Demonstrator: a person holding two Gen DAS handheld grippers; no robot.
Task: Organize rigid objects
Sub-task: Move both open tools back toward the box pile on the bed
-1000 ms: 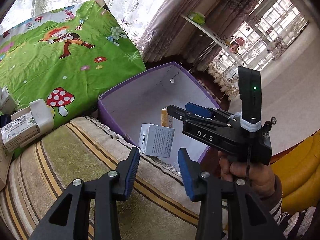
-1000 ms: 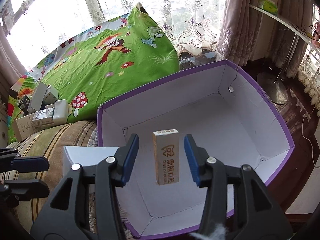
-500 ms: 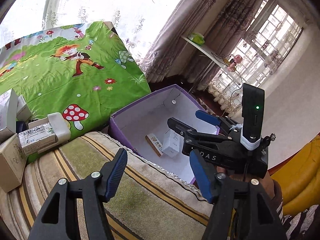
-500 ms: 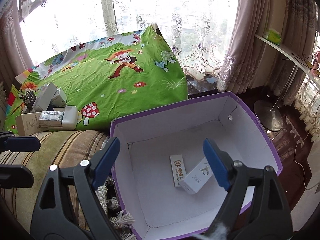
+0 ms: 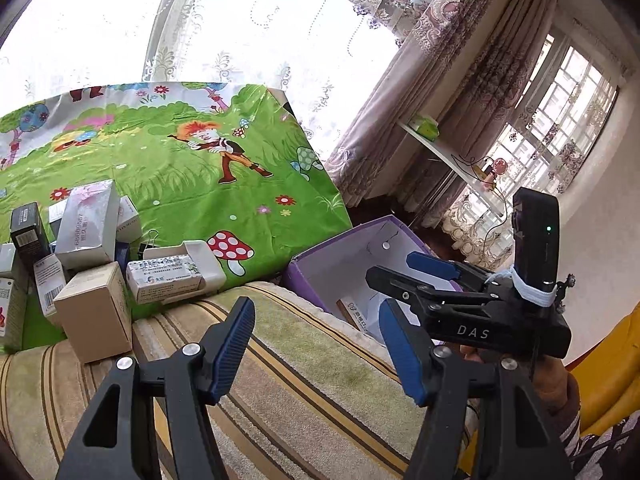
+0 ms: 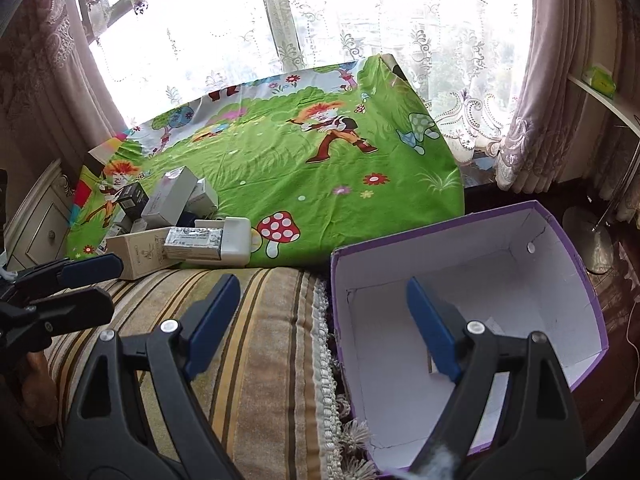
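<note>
Both small cartons, held a second ago, are now dropped inside the purple box point(image 6: 560, 236). The left gripper point(image 5: 316, 344) and right gripper point(image 6: 320, 320) have just been opening and are seen empty, jaws spread, beside that box.

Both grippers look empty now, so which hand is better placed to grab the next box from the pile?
Left. The left gripper, open, sits nearer the pile of boxes; the right gripper hangs by the purple box.

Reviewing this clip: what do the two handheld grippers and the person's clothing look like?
Both the left gripper and right gripper are black plastic clamps with ribbed blue pads on the fingers. The right one reads "DAS", carries a black unit with a green light tied on with white string. The sleeve is striped.
</note>
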